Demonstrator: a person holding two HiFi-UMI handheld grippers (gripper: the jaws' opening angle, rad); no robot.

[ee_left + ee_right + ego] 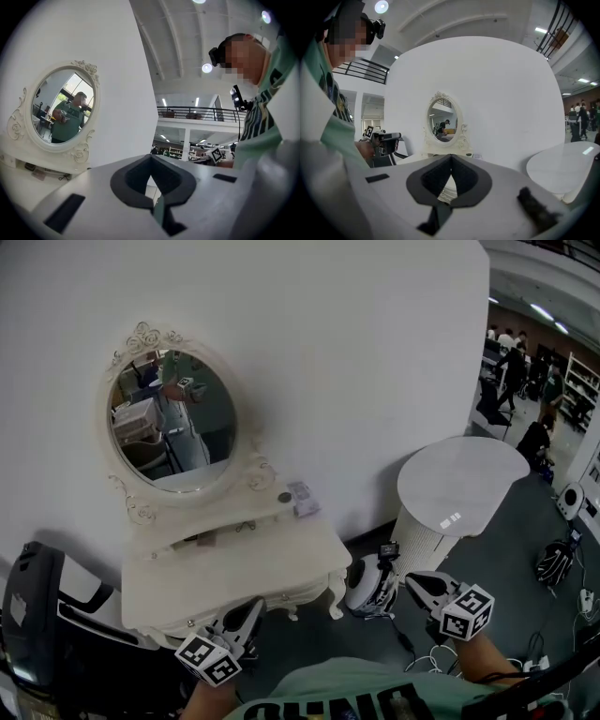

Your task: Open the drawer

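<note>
The left tool [251, 609] is closed: its two grey jaws meet at the tips and nothing sits between them. Its black-and-white marker cube [208, 659] lies nearest the person's green printed shirt [356, 699]. In the head view, its tip hangs over the front edge of the ornate white dressing surface [234, 563]. Whether it touches that edge cannot be told.

The right tool [413, 580] is closed too, jaws together and empty, its own marker cube [467, 612] behind them. It is held over the dark floor, well to the right of the dressing surface, and points towards it and the white wall.

The drawer [284, 595] is the shallow white front under the dressing surface's top, with small round knobs. It sits flush with the frame, not pulled out, just beside the left tool's tip.

At the back, the surface carries an oval mirror in a scrolled white frame [173, 423]. A small pale lilac box [303, 499] rests at the right end of the raised ledge below the mirror.

A black padded chair [33, 615] stands to the left. A rounded white-and-black device [368, 585] lies on the floor by the surface's right front leg. Beyond it rises a round white-topped stand with a ribbed cylindrical base [464, 486].
</note>
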